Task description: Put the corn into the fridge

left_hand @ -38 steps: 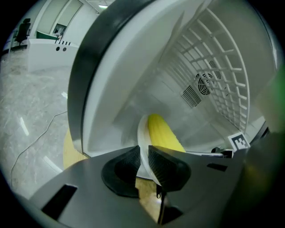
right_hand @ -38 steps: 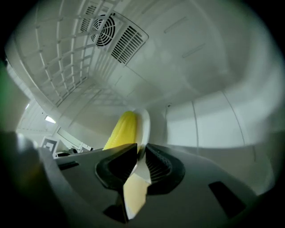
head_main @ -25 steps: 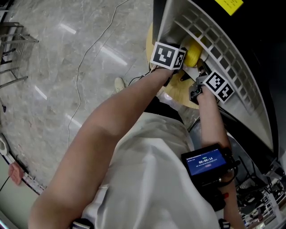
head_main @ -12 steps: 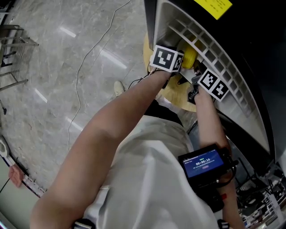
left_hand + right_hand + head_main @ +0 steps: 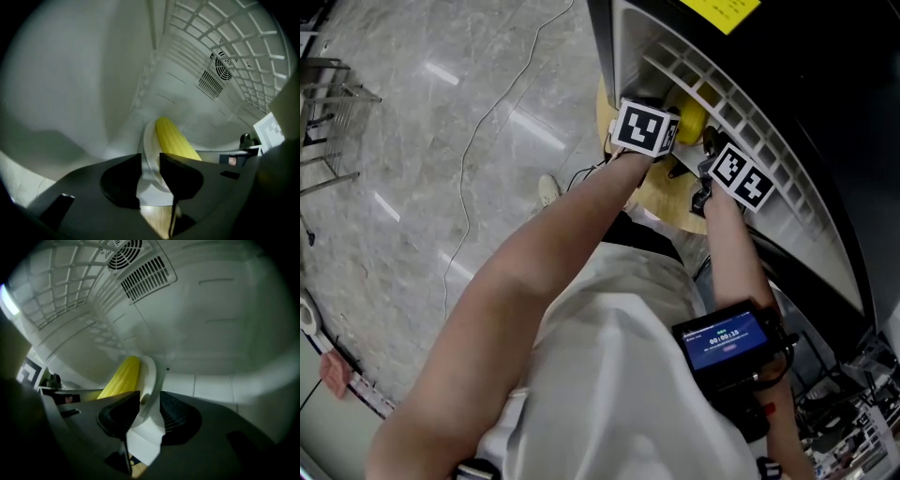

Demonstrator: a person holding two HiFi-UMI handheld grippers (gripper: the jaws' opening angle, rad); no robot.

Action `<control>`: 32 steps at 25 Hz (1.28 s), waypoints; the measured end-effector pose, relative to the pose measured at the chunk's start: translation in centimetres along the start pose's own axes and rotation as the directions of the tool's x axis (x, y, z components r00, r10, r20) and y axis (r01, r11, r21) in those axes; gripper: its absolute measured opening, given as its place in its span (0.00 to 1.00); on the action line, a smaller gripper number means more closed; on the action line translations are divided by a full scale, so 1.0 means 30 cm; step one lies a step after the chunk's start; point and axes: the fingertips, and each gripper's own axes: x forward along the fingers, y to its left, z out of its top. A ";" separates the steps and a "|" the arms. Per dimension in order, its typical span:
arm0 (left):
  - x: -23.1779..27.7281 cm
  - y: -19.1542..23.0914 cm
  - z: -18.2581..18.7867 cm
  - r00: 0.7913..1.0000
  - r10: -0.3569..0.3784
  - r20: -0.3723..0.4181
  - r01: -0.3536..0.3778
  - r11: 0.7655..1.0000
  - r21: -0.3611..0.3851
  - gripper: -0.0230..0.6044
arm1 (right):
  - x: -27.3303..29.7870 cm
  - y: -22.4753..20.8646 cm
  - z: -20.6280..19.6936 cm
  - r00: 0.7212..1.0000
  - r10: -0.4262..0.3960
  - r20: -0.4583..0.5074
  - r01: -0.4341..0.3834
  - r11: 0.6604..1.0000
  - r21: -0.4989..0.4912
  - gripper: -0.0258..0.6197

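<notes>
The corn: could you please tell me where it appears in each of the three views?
Head view: the corn, upper middle, just right of centre.
Left gripper view: centre, on the white plate, above the fingers.
Right gripper view: left of centre, above the fingers.
Shared landmark: the fridge's white grid rack.

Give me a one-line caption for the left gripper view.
Left tool clamps a white plate bearing a corn cob inside the fridge.
</notes>
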 end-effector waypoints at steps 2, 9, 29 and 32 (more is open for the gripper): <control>-0.012 0.008 -0.006 1.000 0.011 0.013 -0.011 1.000 -0.003 0.20 | -0.011 -0.006 0.007 1.000 -0.009 0.018 0.010 1.000 -0.016 0.21; -0.068 0.014 -0.010 0.999 0.005 0.046 -0.005 1.000 0.011 0.20 | -0.053 -0.030 -0.001 0.998 -0.029 0.065 0.030 0.999 -0.019 0.21; -0.310 0.022 -0.142 0.999 -0.008 0.046 0.001 0.988 0.153 0.05 | -0.200 0.079 -0.070 0.988 0.044 0.151 -0.036 0.998 -0.054 0.05; -0.321 0.010 -0.161 0.998 -0.040 0.058 0.031 0.988 0.150 0.05 | -0.200 0.084 -0.089 0.986 0.064 0.152 -0.056 0.997 -0.058 0.05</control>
